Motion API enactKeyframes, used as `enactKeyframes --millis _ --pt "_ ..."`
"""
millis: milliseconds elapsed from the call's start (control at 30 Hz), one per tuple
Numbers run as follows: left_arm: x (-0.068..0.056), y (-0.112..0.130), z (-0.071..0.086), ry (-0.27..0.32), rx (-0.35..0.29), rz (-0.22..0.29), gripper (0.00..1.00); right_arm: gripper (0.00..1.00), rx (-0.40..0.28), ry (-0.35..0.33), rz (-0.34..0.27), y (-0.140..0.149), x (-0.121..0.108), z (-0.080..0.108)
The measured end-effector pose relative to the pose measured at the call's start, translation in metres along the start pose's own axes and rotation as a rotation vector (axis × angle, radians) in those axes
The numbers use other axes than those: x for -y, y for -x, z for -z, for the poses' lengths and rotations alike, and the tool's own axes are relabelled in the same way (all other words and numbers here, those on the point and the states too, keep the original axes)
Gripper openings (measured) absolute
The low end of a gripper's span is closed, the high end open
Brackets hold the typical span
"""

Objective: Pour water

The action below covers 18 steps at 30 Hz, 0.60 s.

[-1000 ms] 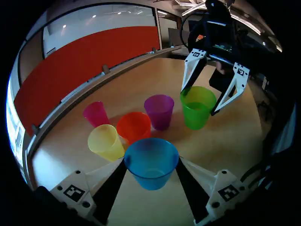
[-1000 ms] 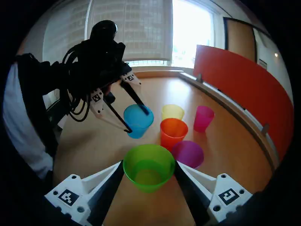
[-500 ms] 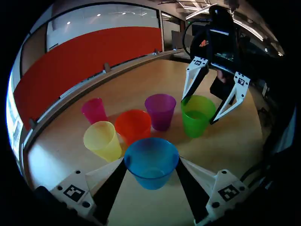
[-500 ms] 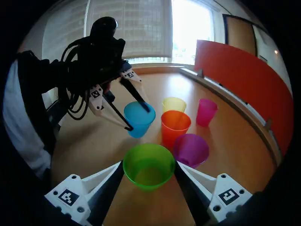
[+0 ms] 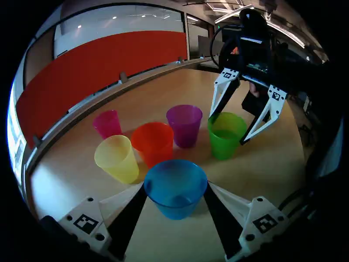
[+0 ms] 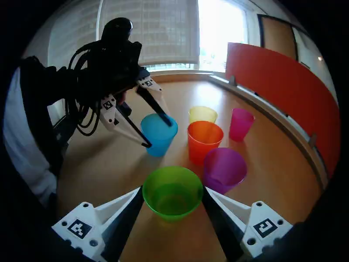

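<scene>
At 6 o'clock of the left gripper view, the left gripper (image 5: 174, 188) reached forward, level and low over the table (image 5: 270, 161), its fingers pinching the blue cup (image 5: 175, 201) from both sides. At 1 o'clock of that view the right gripper (image 5: 227, 129) slanted down from its black body, fingers pressed on opposite sides of the green cup (image 5: 224, 142) near the rim. Both cups stood upright. The green cup was translucent and showed liquid part way up; whether the blue cup held any I could not tell. Near them four cups clustered: the yellow cup (image 5: 115, 159) at 10 o'clock of the blue cup, the orange cup (image 5: 152, 142) at 11, the purple cup (image 5: 184, 126) at 12, and the pink cup (image 5: 107, 124) beyond the yellow cup.
</scene>
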<state>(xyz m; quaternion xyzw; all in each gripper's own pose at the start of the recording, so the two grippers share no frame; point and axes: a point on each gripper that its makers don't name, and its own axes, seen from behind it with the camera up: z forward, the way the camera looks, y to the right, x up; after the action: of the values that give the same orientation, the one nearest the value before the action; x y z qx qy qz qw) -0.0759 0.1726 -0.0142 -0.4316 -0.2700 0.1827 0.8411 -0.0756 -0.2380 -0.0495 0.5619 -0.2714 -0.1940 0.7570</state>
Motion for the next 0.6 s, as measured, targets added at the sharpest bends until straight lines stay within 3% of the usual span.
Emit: enactKeyframes --millis 600 --pt "-0.0008 0.0102 0.0066 -0.015 -0.003 -0.005 0.87 0.94 -0.003 0.017 -0.009 0.0100 -0.0009 0.0053"
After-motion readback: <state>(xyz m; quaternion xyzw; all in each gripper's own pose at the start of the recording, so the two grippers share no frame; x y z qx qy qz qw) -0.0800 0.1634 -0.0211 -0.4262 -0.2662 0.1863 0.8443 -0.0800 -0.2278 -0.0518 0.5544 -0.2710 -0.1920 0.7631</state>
